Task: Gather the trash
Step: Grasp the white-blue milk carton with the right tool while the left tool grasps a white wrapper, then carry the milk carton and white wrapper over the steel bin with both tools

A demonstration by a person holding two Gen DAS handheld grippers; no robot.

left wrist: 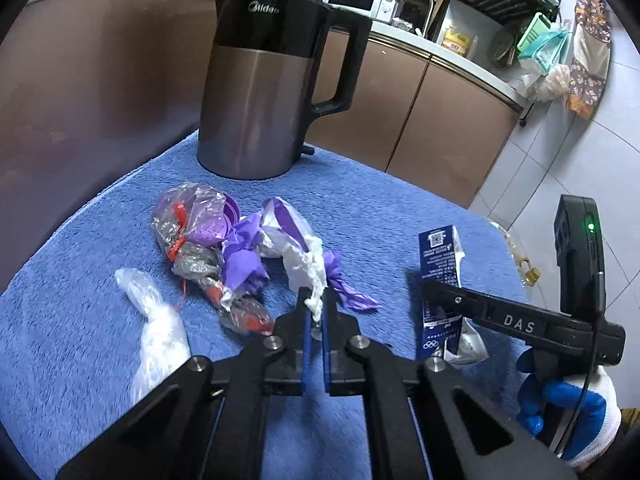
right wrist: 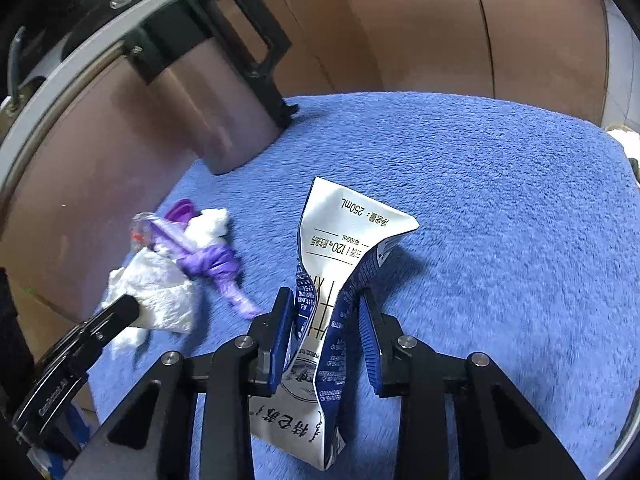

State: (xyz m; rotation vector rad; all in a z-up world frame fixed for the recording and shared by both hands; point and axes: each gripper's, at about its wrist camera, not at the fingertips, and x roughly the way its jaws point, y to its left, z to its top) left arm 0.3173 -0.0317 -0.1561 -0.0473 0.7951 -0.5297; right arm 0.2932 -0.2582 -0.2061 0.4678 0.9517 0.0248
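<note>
A: Left tool (left wrist: 316, 312)?
B: Pinched together on a white tissue twist (left wrist: 316, 280), part of the purple-white wrapper wad (left wrist: 280, 236) on the blue towel (left wrist: 360, 208) over the counter.

A: Right tool (right wrist: 325, 320)?
B: Clamped around a crushed milk carton (right wrist: 344, 240), 250mL, contents not visible.

A: Rest?
B: Clear bag of scraps (left wrist: 192, 232), plastic glove (left wrist: 156, 320), and a kettle (left wrist: 264, 92) with its inside hidden.

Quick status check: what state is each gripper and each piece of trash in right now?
Left gripper: shut on the white wrapper.
Right gripper: jaws around the milk carton, not visibly clamped.
Milk carton: crushed, standing upright.
Clear bag: lying flat on the blue towel.
Kettle: upright.
</note>
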